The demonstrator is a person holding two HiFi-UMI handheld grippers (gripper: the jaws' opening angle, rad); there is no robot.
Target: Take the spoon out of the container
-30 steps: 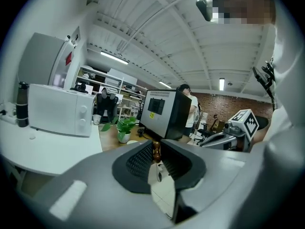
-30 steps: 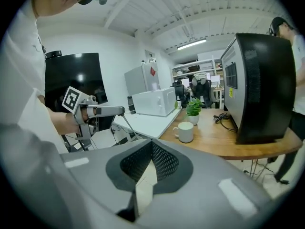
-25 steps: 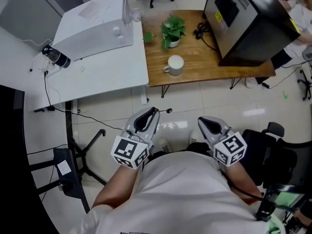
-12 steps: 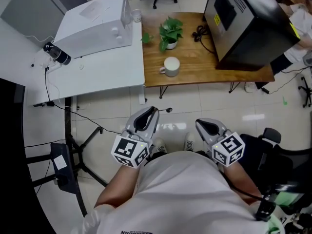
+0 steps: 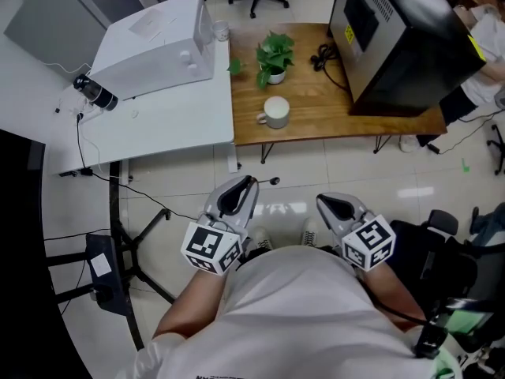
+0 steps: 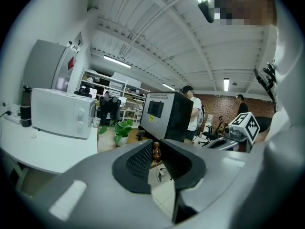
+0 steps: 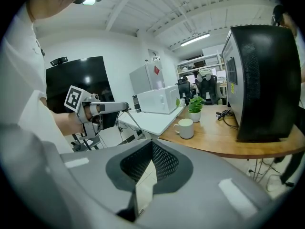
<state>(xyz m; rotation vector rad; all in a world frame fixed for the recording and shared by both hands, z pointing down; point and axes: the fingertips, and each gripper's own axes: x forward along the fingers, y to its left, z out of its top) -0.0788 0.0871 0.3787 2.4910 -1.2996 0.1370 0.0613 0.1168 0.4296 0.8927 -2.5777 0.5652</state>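
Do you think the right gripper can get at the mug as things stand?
Probably not yet: nothing blocks it, but the right gripper is held close to the person, with floor between it and the mug.

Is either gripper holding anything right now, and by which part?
The left gripper pinches a thin brown wooden stick, apparently the spoon's handle, at its jaw tips. The right gripper holds nothing.

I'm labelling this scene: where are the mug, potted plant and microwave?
mug [image 5: 278,110]: head view, on its white body.
potted plant [image 5: 274,50]: head view, on its leaves.
microwave [image 5: 147,35]: head view, on its top panel.
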